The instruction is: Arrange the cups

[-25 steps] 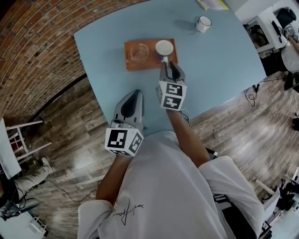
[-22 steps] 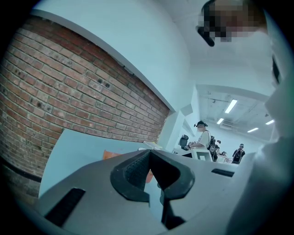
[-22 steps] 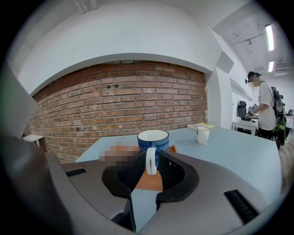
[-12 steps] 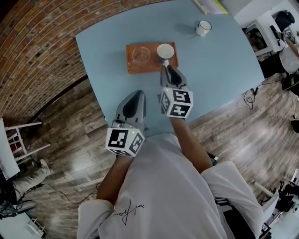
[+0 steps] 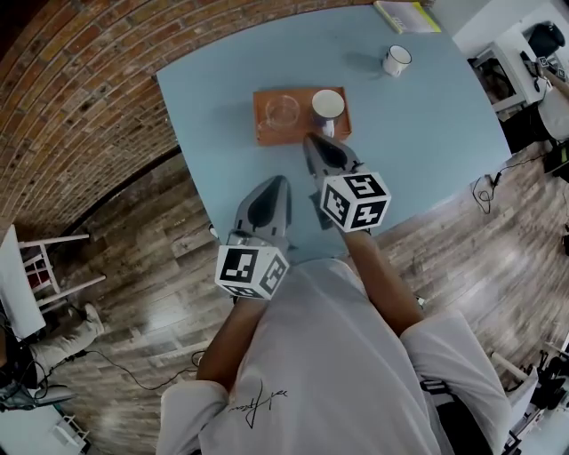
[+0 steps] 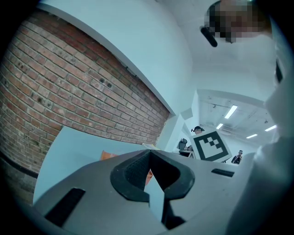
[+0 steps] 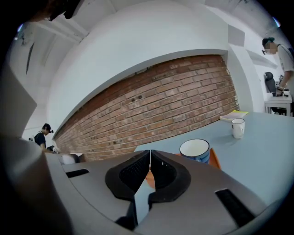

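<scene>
An orange tray (image 5: 302, 130) lies on the blue table (image 5: 427, 133). On it stand a clear glass cup (image 5: 283, 111) at the left and a white cup with a blue side (image 5: 327, 104) at the right. A white mug (image 5: 396, 60) stands alone farther back right. My right gripper (image 5: 311, 140) hovers just short of the tray's near edge; its jaws have just been closing and now stand shut with nothing between them. In the right gripper view the white cup (image 7: 195, 150) sits a little right of the tips. My left gripper (image 5: 278, 183) is shut and empty over the table's near edge.
A yellow book (image 5: 404, 13) lies at the table's far edge. A brick wall (image 7: 174, 105) runs along the table's left side. Wooden floor and a white chair (image 5: 36, 267) lie to the left. The white mug (image 7: 238, 128) stands beyond the tray.
My right gripper has drawn back from the white cup on the tray and risen, and its jaws have closed empty. The left gripper has stayed where it was.
</scene>
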### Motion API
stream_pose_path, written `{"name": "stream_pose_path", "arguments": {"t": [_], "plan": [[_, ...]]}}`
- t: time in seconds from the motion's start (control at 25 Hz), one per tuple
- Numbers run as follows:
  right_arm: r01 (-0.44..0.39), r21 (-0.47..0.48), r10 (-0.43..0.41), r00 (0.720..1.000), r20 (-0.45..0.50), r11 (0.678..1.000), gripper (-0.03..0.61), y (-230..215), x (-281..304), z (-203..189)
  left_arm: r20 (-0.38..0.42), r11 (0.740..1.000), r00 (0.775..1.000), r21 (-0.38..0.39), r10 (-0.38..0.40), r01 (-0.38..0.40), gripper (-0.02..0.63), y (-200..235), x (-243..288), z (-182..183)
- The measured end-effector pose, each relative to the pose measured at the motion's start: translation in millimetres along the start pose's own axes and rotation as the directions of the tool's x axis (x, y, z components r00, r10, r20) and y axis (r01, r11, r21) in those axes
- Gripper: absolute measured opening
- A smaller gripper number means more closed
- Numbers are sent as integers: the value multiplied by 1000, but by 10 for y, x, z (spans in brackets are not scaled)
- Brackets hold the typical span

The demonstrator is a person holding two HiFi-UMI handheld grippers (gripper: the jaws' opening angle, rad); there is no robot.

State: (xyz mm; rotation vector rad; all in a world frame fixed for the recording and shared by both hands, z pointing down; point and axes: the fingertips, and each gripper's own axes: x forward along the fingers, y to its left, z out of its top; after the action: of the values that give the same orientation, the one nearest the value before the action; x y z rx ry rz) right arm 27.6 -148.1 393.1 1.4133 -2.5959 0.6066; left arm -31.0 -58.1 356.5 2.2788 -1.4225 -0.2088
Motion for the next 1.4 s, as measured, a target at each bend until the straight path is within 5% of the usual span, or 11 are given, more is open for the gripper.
{"name": "stream_pose_path", "arguments": {"t": [0.52, 1.04, 1.4], "plan": [[-225, -87, 222, 974, -45, 970, 21, 401, -323, 166, -13, 998, 1000, 53, -25, 26, 9, 92, 44, 63], [-215, -35, 211, 972, -103, 976, 21, 317, -407, -135, -75, 958, 993, 266, -88, 105, 9, 442, 279, 138], [-165, 0, 164, 980, -116, 986, 21, 239, -398, -261, -128, 939, 977, 279, -169, 199, 9, 619, 486, 15]]}}
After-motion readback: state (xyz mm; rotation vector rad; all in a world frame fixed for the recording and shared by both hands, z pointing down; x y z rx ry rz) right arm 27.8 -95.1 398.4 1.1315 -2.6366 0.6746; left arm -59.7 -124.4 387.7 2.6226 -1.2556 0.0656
